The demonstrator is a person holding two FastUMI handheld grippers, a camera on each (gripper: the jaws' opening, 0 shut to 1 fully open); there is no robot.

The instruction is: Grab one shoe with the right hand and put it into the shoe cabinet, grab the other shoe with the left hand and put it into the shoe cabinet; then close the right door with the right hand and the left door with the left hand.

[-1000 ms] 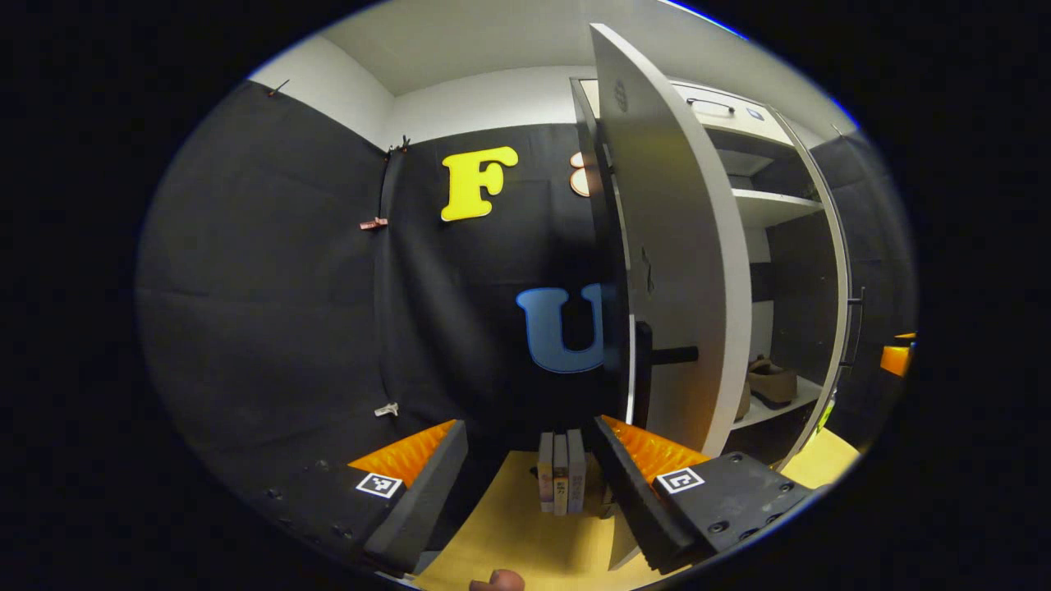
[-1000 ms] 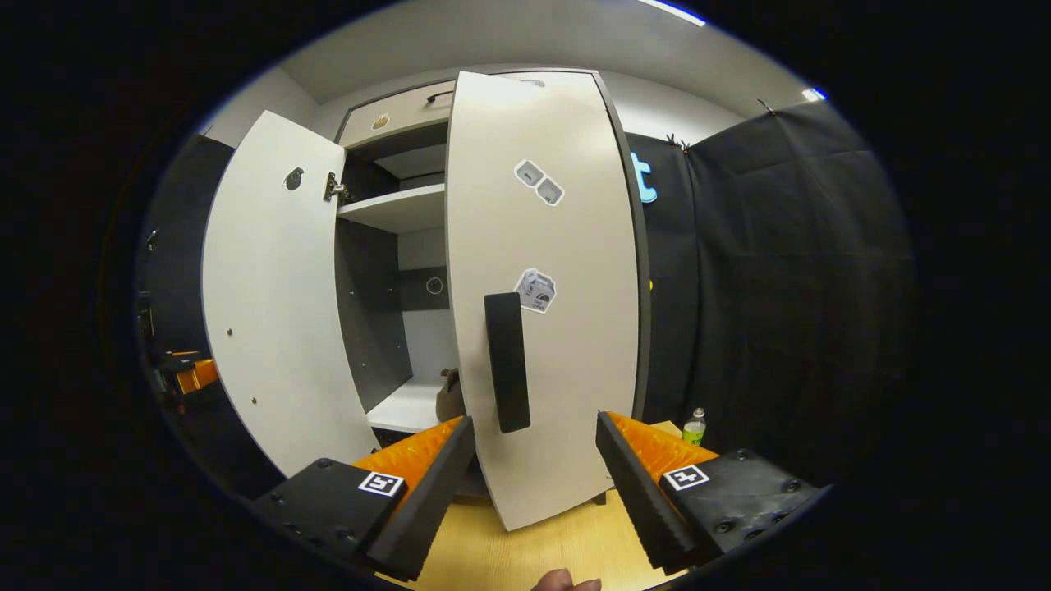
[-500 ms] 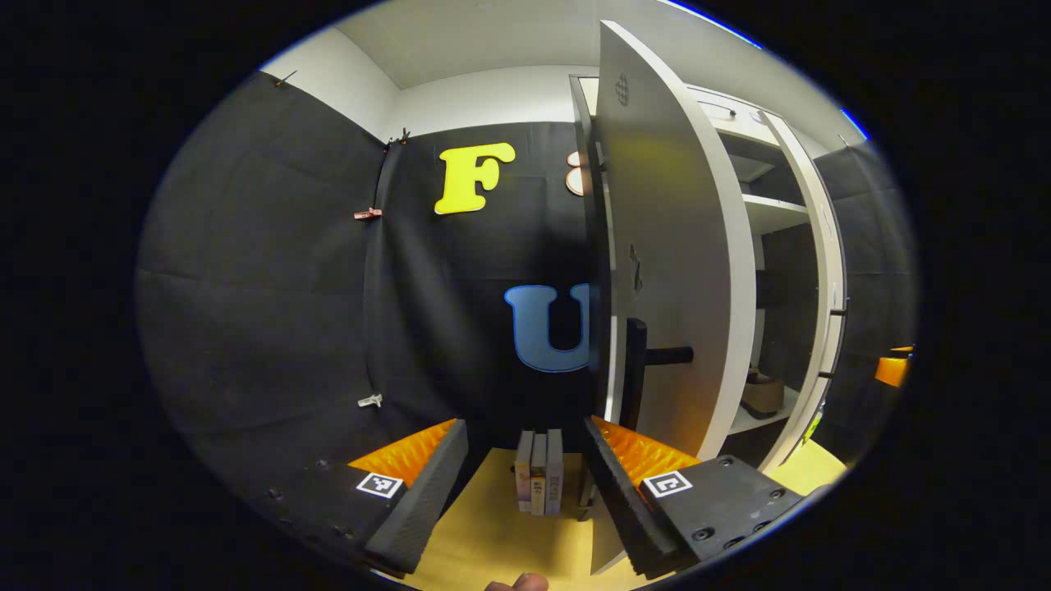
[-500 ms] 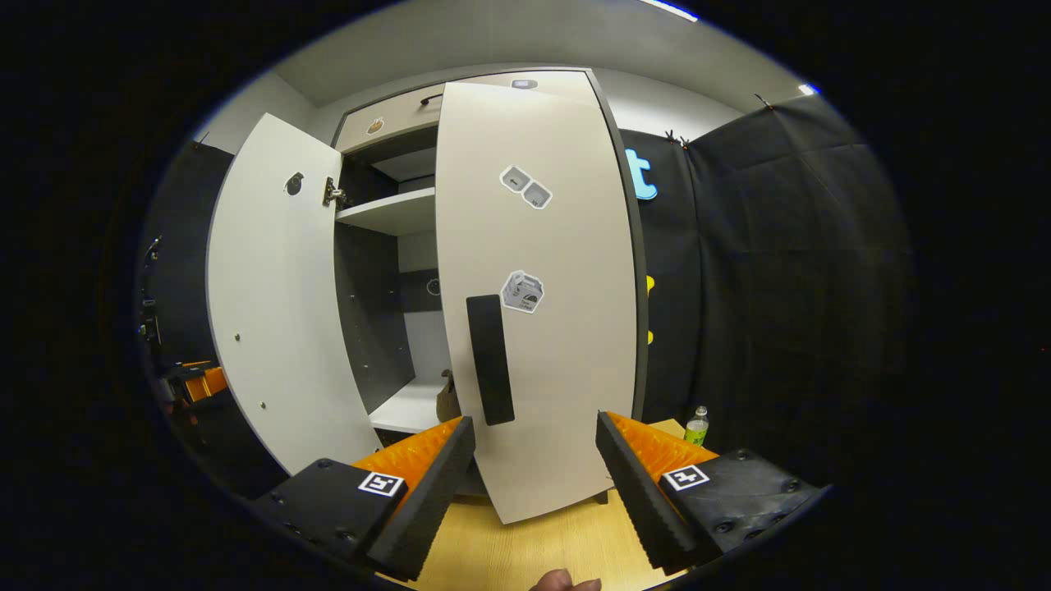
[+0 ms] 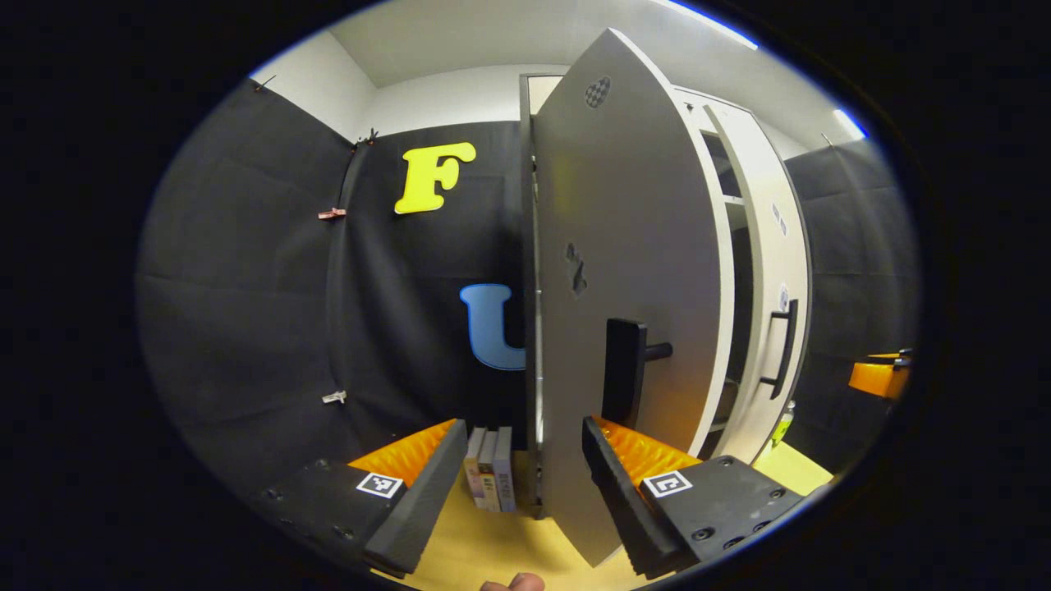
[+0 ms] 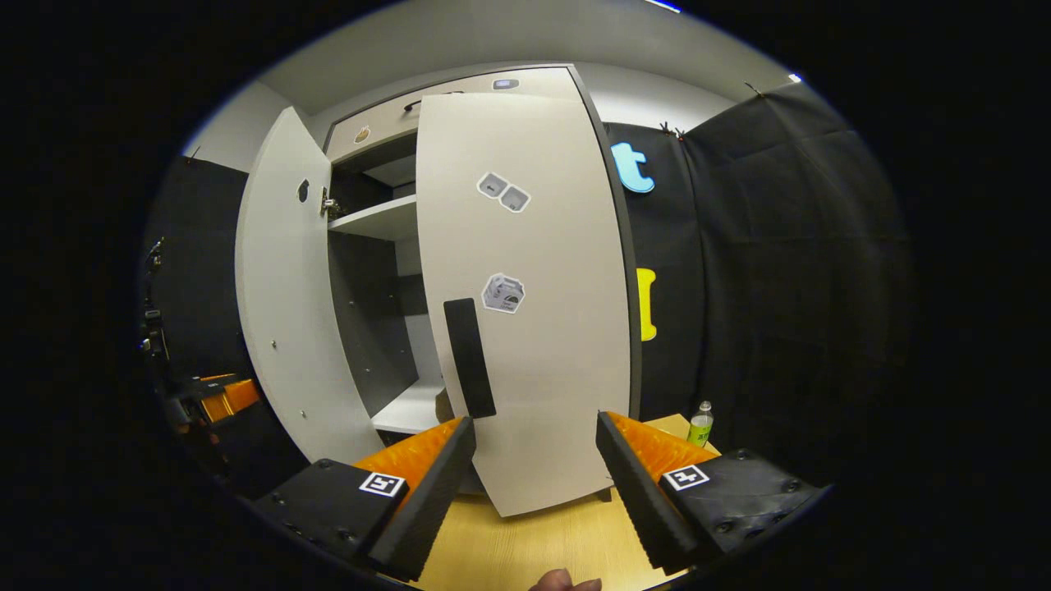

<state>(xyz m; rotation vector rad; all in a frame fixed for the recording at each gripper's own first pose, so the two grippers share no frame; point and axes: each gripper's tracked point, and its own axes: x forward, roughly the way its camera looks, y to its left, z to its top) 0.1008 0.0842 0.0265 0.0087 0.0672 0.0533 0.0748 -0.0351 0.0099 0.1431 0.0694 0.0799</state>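
A: Where are the doors of the shoe cabinet (image 6: pixel 525 82)?

B: In the right gripper view the right door (image 6: pixel 534 312) fills the centre of the frame, nearly flush with the cabinet, its black handle (image 6: pixel 469 358) just above the right gripper (image 6: pixel 534 484). The left door (image 6: pixel 283 312) stands open at centre left, with a shelf (image 6: pixel 378 222) showing in the gap between the two doors.

A: And the grippers?

B: Both are spread and grip nothing. In the left gripper view the left gripper (image 5: pixel 521 484) sits at lower centre, the left door's lower edge between its fingers, with the door's handle (image 5: pixel 624 382) above its right-hand finger (image 5: pixel 624 492). The other gripper (image 5: pixel 878 377) shows at the right edge.

A: What surrounds them?

B: Books (image 5: pixel 490 468) stand on the wooden table (image 6: pixel 525 550) left of the left door; a bottle (image 6: pixel 700 423) stands at lower right of the right gripper view.
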